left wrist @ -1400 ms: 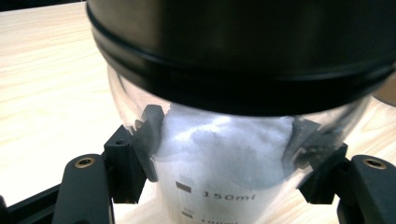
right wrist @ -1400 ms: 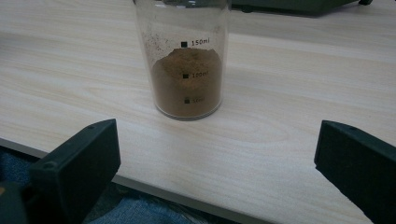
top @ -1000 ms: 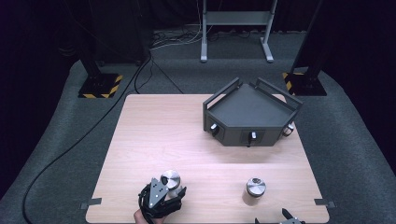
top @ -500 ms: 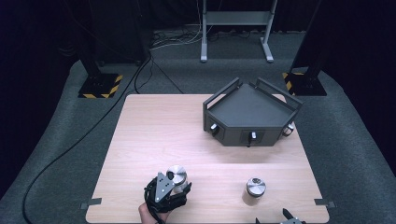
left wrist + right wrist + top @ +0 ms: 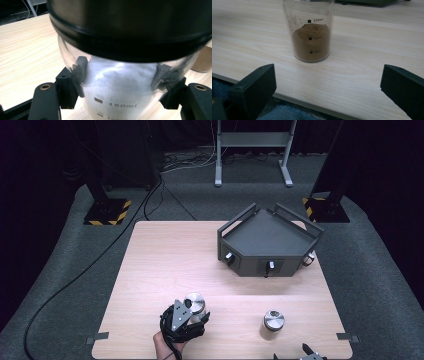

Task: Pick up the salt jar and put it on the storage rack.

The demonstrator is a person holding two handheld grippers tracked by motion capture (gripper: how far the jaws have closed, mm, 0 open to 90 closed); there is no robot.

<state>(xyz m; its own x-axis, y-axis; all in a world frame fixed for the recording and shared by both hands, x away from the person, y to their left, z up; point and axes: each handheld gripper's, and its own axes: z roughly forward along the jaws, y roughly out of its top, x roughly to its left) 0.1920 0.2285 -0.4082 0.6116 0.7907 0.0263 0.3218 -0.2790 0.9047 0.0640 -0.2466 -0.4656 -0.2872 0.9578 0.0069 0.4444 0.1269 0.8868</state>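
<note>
Wooden table point(image 5: 165, 265); dark angular tray point(image 5: 267, 240) at far right. Near front edge, white-powder jar point(image 5: 117, 82) is straddled by the left gripper point(image 5: 182, 320), jaws against the glass, apparently clamped. Brown-powder jar point(image 5: 312, 32) stands untouched before the right gripper point(image 5: 328, 85), jaws wide apart. Grip should be kept below the lid, jar upright.

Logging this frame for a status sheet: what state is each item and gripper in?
White-powder jar: capped, upright, gripped.
Brown-powder jar: upright, free, filled past the 100ml mark.
Left gripper: shut on the white-powder jar.
Right gripper: open, at the table edge.
Grey tray: empty.
</note>
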